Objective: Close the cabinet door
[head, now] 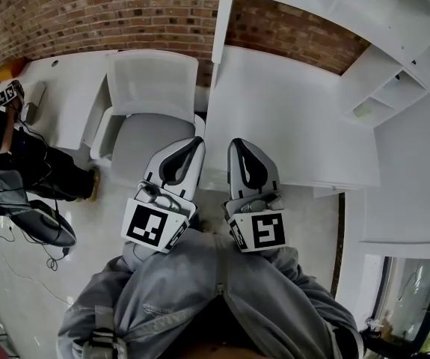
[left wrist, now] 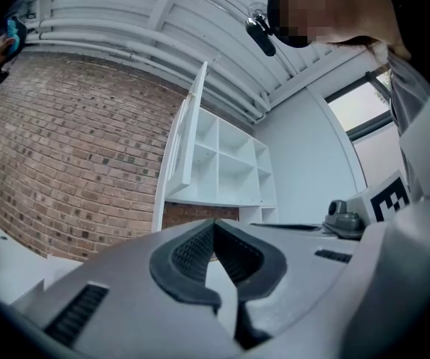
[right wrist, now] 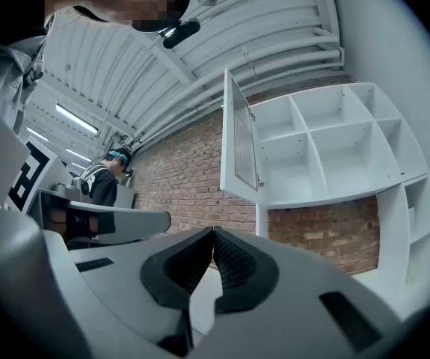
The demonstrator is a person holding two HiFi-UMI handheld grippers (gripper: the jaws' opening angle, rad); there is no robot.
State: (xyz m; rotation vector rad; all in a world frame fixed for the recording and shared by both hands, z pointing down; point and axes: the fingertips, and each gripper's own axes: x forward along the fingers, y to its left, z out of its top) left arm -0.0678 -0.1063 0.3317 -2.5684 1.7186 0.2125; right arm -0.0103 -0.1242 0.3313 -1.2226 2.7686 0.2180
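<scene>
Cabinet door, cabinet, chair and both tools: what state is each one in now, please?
Cabinet door: open, swung out from the cabinet.
Cabinet: open, its white compartments exposed.
Left tool: shut, holding nothing.
Right tool: shut, holding nothing.
White chair: upright, nobody sitting on it.

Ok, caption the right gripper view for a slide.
Shut right gripper faces the open white cabinet door against a red brick wall.
</scene>
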